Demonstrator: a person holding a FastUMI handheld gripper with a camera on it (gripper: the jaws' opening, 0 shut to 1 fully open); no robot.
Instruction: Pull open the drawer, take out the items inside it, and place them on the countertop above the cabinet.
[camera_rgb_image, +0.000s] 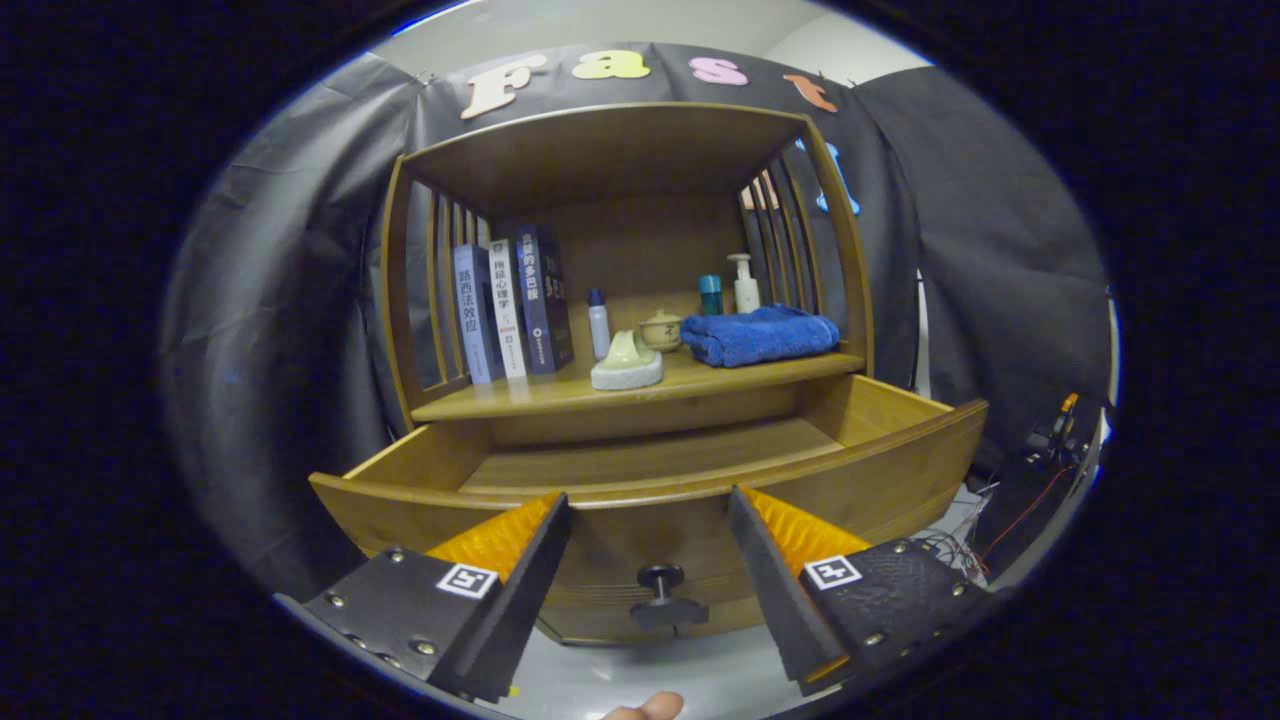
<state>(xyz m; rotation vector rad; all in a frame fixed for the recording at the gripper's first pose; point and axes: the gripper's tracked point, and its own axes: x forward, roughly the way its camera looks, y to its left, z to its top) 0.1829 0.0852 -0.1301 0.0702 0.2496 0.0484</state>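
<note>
Hanging wide apart, tool straddling knob of pulled-out drawer.

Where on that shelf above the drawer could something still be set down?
On the countertop, bare wood shows along the front edge before the books and between the soap dish and blue towel. The back is crowded with bottles and a small pot. The gripper hangs open over the drawer front.

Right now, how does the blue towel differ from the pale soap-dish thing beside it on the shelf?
The blue towel is soft, folded flat and wide; the pale dish is hard-looking, rounded and smaller. The towel lies nearer the pump bottle, the dish nearer the books. Both rest on the countertop above the open drawer, beyond the open gripper.
</note>
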